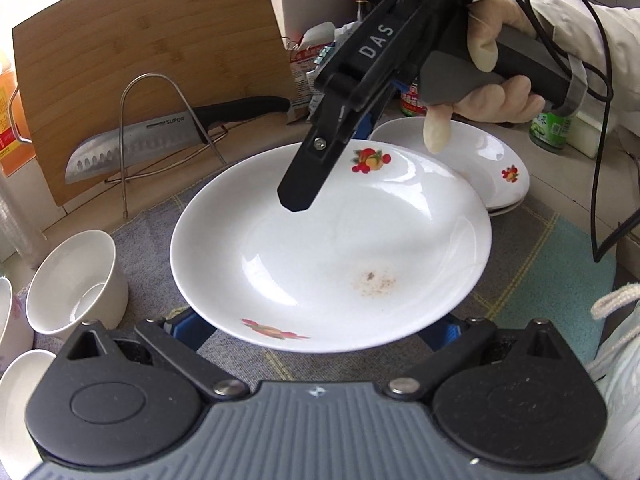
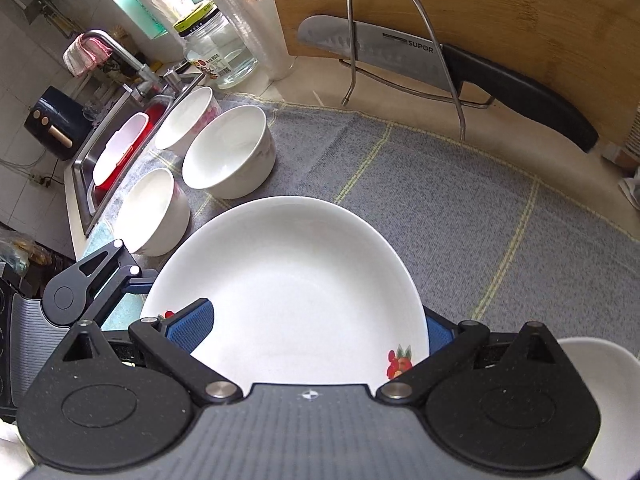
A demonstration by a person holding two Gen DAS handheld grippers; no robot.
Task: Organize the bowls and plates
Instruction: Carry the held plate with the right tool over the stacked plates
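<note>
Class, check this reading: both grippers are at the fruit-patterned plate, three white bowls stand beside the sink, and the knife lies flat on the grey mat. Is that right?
Not quite. The knife does not lie on the grey mat; it sits in the wire rack against the wooden board, as the right wrist view shows. The rest holds: both grippers at the plate, three bowls by the sink.
</note>
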